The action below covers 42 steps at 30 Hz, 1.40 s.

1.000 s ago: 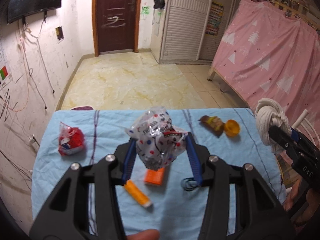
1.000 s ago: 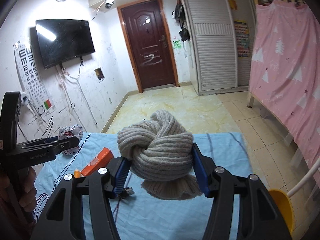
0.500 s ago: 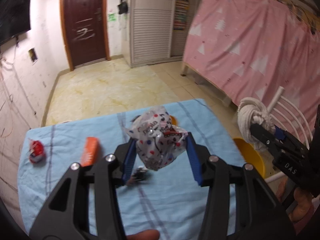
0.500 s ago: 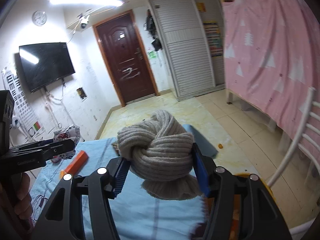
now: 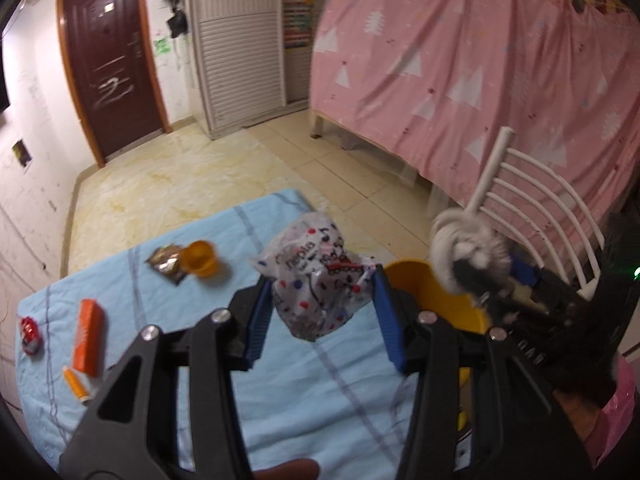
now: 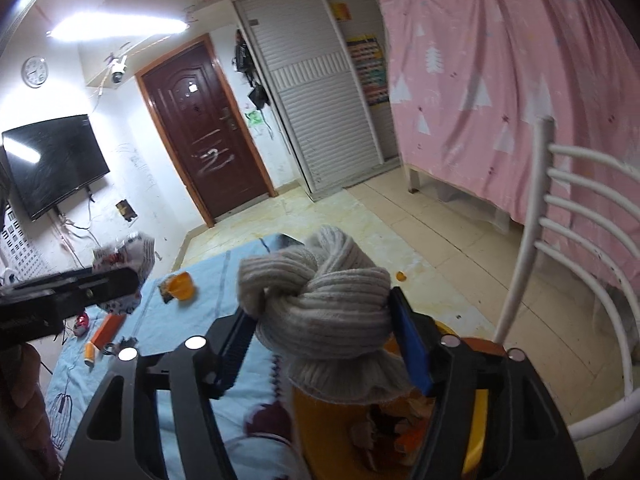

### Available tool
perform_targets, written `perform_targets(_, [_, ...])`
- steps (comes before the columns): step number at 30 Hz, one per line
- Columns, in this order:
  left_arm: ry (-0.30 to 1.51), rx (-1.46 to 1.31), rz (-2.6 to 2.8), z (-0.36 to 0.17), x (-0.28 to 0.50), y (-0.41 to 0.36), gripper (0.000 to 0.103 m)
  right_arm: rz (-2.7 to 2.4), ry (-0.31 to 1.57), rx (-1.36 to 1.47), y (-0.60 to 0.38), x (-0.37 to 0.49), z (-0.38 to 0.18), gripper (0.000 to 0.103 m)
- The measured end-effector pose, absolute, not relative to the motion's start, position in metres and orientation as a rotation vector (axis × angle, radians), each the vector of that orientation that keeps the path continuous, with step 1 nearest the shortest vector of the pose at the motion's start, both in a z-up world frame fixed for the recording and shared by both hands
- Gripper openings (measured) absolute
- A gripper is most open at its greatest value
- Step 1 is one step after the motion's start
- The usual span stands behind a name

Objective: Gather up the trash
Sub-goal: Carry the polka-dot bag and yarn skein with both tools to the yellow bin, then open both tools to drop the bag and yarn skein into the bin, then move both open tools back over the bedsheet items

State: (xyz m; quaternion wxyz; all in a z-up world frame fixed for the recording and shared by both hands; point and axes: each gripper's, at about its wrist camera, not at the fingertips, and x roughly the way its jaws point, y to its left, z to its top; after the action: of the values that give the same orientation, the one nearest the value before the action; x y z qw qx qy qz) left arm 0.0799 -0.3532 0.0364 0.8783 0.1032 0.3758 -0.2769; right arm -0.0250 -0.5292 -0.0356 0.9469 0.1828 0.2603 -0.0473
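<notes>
Over the table edge, both tongs carry trash toward the yellow bin.

Left wrist view: the left gripper [image 5: 320, 312] pinches a crumpled dotted wrapper [image 5: 318, 280] between its blue pads, jaws partly spread, above the blue cloth [image 5: 280, 400] and just beside the bin [image 5: 424, 292]. If it lets go here, the wrapper could land on the cloth and miss the bin. More trash lies behind on the cloth: an orange cup [image 5: 200, 258], an orange box [image 5: 89, 334], a red wrapper [image 5: 30, 330].

Right wrist view: the right gripper [image 6: 320, 344] is opening around a knotted wool sock [image 6: 320, 304], which sits between the jaws over the bin [image 6: 400, 432]; whether the pads press on it is hard to tell through the blur. The sock could snag on a pad or tip over the rim.
</notes>
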Motion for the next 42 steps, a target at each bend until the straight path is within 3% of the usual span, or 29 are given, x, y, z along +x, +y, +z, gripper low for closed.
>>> perform_targets(5, [0.803, 0.233, -0.629, 0.033, 0.076, -0.393, 0.045, -0.147, 0.532, 0.351, -0.54, -0.035, -0.043, 0.075])
perform_targets(12, [0.826, 0.238, -0.683, 0.027, 0.069, -0.423, 0.071, -0.214, 0.544, 0.376, -0.569, -0.053, -0.054, 0.075])
perform_targets(22, [0.855, 0.217, -0.678, 0.024, 0.073, -0.415, 0.071, -0.225, 0.551, 0.378, -0.572, -0.056, -0.057, 0.075])
perform_targets(42, [0.795, 0.113, -0.579, 0.048, 0.089, -0.32, 0.075, -0.067, 0.579, 0.233, -0.469, -0.005, -0.021, 0.078])
